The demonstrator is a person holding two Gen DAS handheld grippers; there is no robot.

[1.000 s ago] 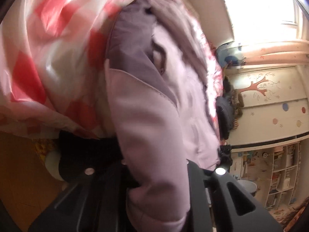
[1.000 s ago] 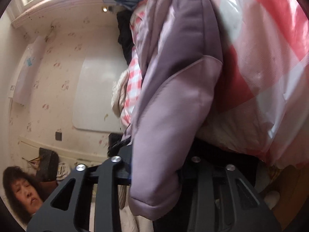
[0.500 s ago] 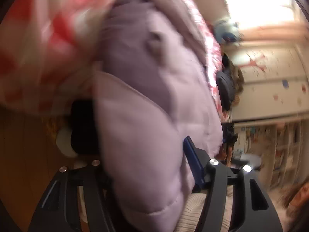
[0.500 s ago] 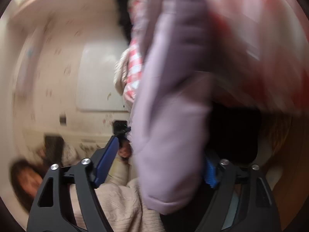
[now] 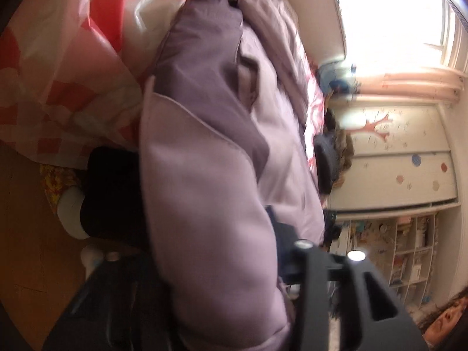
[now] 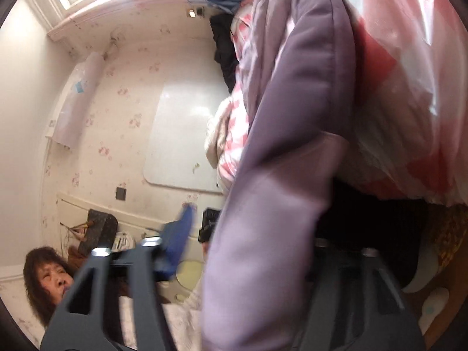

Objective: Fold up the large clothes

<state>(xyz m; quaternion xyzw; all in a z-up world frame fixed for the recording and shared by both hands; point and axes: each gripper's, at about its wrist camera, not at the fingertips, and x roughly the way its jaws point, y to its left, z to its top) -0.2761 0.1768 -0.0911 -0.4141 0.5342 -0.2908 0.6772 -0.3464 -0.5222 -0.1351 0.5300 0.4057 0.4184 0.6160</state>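
Jacket (image 5: 204, 193) in lilac padding hangs off the checked quilt (image 5: 67, 67), one sleeve between each gripper's jaws; left gripper (image 5: 210, 266) and right gripper (image 6: 257, 251) are both closing on it.

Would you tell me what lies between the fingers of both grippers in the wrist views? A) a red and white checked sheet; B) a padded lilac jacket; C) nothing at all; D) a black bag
B: in each wrist view a padded lilac jacket fills the gap of the left gripper and the right gripper, whose jaws are closing.
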